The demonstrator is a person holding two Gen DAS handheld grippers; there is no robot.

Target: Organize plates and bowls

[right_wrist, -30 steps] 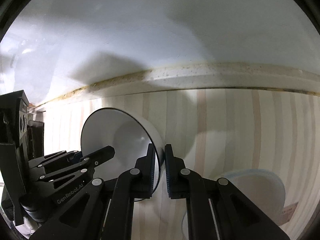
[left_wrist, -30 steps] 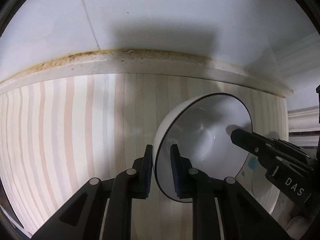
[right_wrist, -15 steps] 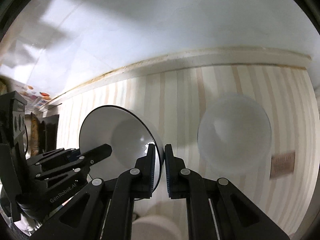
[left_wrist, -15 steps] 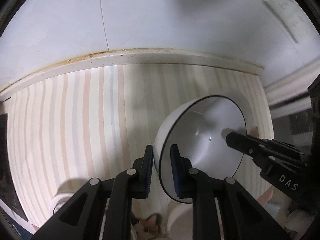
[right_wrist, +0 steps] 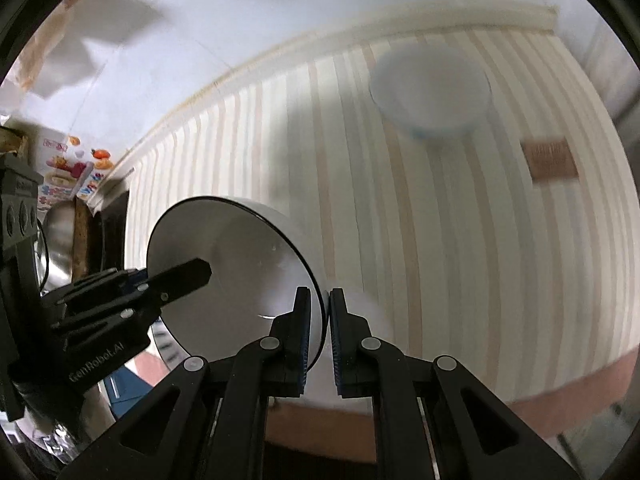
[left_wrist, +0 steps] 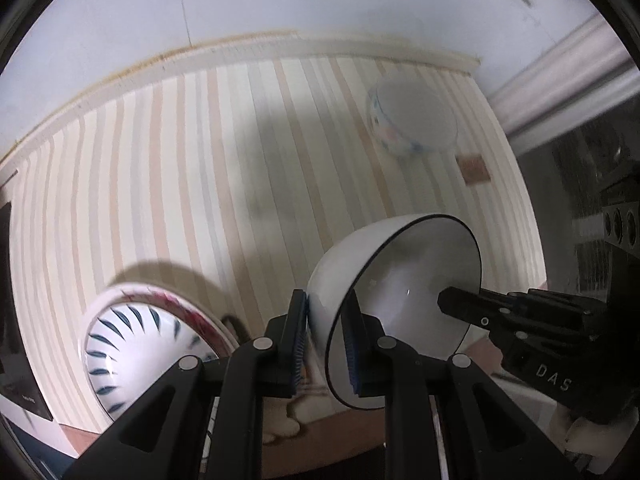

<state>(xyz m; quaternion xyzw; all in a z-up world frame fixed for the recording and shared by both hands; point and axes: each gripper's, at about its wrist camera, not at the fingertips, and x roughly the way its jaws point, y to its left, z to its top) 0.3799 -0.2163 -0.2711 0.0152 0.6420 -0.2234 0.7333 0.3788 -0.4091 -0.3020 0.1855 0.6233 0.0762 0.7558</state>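
Note:
Both grippers hold one white bowl with a thin dark rim (left_wrist: 404, 288), tilted, above the striped tabletop. My left gripper (left_wrist: 326, 336) is shut on its near rim. My right gripper (right_wrist: 319, 330) is shut on the opposite rim of the same bowl (right_wrist: 224, 276). A white bowl with blue and pink marks (left_wrist: 412, 122) stands on the table far to the right, also in the right wrist view (right_wrist: 430, 88). A plate with blue dashes and a red edge (left_wrist: 136, 344) lies at the lower left.
The striped table (left_wrist: 200, 160) ends at a pale wall ledge (left_wrist: 280, 46) at the back. A small brown tag (right_wrist: 550, 160) lies near the far bowl. A metal pot (right_wrist: 60, 240) and packaging stand at the left in the right wrist view.
Both grippers with the bowl have pulled back and up from the wall. More of the table now shows, with the far bowl and the patterned plate coming into view.

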